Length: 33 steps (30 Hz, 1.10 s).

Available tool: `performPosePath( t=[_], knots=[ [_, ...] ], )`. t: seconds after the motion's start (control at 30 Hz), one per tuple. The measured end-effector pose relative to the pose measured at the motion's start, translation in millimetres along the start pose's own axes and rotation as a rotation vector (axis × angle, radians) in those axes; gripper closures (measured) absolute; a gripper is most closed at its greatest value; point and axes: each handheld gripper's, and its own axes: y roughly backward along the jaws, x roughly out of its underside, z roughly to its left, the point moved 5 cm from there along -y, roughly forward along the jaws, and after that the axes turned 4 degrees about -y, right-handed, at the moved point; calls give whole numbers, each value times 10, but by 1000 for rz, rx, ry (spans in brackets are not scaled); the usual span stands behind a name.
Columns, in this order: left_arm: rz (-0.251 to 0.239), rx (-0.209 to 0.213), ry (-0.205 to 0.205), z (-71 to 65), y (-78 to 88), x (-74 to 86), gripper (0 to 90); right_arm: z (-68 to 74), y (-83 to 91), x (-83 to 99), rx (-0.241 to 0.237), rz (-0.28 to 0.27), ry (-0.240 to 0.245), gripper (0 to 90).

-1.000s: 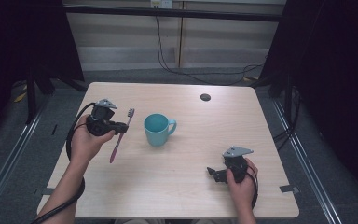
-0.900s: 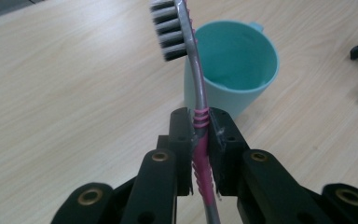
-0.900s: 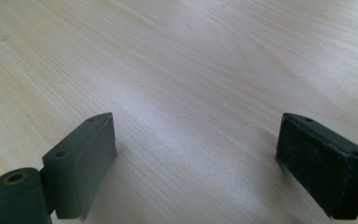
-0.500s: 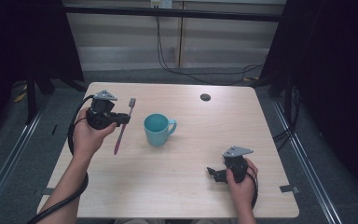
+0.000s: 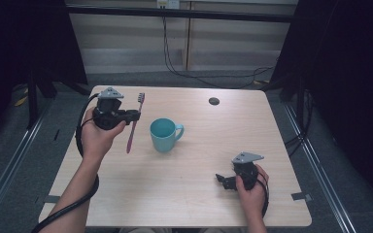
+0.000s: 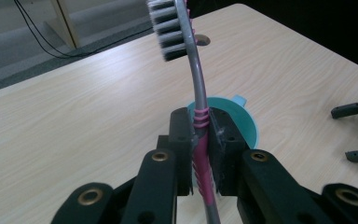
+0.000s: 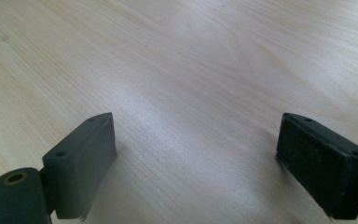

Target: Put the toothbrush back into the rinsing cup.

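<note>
Already lifted: toothbrush [image 6: 200,135] clamped in the left gripper [image 5: 128,115], just beside the teal mug [image 5: 163,135].

Probably it goes into that mug next, a step not yet done; the right gripper [image 5: 222,180] rests released, low over the desk [image 5: 194,194].

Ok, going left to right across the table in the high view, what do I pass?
Left hand-held gripper → toothbrush clamped in it → teal mug → small dark disc → right hand-held gripper, open over bare table.
</note>
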Motion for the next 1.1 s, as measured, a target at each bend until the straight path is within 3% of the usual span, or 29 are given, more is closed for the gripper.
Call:
performPosePath(
  t=[0.37, 0.67, 0.93, 1.1],
  knots=[
    [-51, -1, 1, -21, -20, -86, 808, -1, -2, -1, -1, -2, 2, 112],
    [-111, -38, -23, -44, -40, -176, 808, 0, 0, 0, 0, 0, 0, 112],
    [-136, -10, -18, -116, -113, -261, 808, -1, -2, -1, -1, -2, 2, 112],
    [-142, -16, -30, -163, -168, -327, 808, -1, -2, -1, -1, -2, 2, 112]
  ],
)
